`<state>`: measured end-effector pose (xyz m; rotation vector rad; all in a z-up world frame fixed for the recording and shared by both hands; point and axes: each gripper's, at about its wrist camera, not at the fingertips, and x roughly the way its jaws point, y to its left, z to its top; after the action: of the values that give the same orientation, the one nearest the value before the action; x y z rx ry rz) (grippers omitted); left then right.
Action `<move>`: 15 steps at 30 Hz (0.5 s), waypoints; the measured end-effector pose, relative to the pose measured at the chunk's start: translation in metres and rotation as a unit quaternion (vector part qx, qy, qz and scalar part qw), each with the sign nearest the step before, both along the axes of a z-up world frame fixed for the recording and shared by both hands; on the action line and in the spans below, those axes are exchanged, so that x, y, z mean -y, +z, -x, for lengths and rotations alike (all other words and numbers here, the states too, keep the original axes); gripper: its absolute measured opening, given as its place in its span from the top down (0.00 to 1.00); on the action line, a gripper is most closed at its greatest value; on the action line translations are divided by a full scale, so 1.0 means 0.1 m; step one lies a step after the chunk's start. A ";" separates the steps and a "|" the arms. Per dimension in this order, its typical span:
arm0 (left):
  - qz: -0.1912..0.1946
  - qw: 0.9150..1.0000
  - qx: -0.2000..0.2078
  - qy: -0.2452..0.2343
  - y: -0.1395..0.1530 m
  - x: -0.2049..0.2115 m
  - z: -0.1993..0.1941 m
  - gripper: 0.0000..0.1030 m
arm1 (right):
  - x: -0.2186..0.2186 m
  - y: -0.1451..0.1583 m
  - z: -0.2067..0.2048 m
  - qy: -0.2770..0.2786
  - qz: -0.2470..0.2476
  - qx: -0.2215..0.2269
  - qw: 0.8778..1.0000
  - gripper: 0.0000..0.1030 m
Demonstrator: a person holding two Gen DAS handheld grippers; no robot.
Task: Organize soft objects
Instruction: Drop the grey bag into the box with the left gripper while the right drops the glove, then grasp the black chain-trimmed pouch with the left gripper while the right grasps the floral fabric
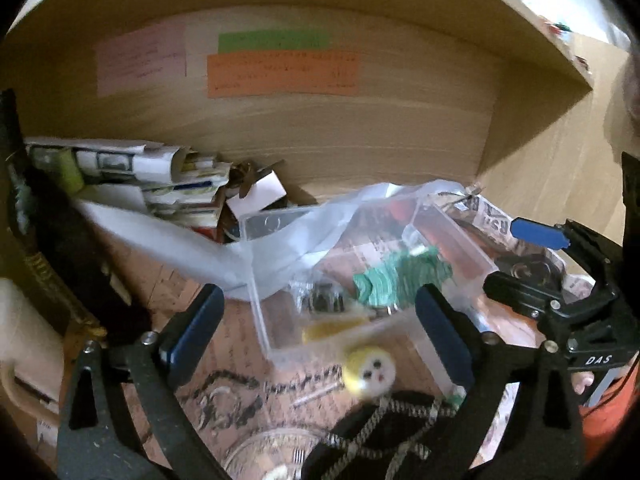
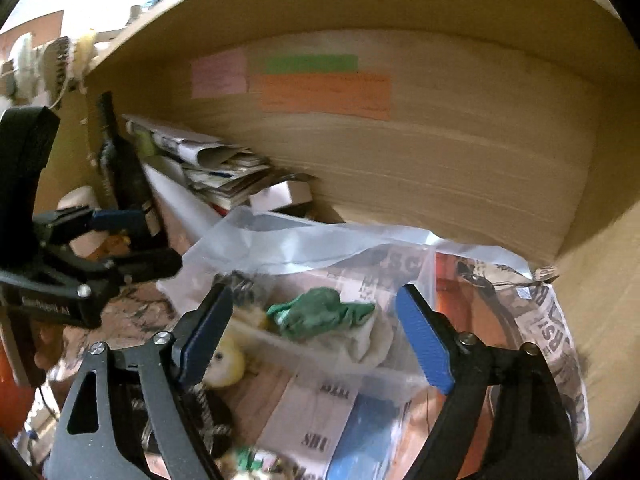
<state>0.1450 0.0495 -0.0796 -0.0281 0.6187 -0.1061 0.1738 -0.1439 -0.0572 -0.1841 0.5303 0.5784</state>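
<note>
A clear plastic box stands on newspaper inside a wooden shelf, with a clear plastic bag draped over its back. Inside lie a green soft toy and a yellow one. A small yellow-and-white ball with a face lies just in front of the box. My left gripper is open around the box's near end, empty. In the right wrist view the green toy rests on a white soft piece. My right gripper is open above them, empty. The face ball sits by its left finger.
A pile of folded papers and booklets fills the back left of the shelf. A dark upright object leans at the left wall. A black cord and a glass dish lie in front. The shelf wall is close on the right.
</note>
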 end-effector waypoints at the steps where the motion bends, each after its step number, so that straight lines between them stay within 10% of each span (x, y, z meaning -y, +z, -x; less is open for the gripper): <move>1: -0.001 1.000 -0.001 0.000 -0.02 0.01 0.04 0.03 | 0.01 -0.01 0.05 0.002 0.003 0.002 1.000 0.18; 15: -0.042 0.994 -0.098 -0.009 -0.85 0.09 0.53 0.02 | 0.09 -0.70 0.48 0.017 0.037 -0.084 0.996 0.19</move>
<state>0.0918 0.0409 -0.1644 0.0485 0.8196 -0.0944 0.1261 -0.1531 -0.1267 -0.2165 0.7130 0.6117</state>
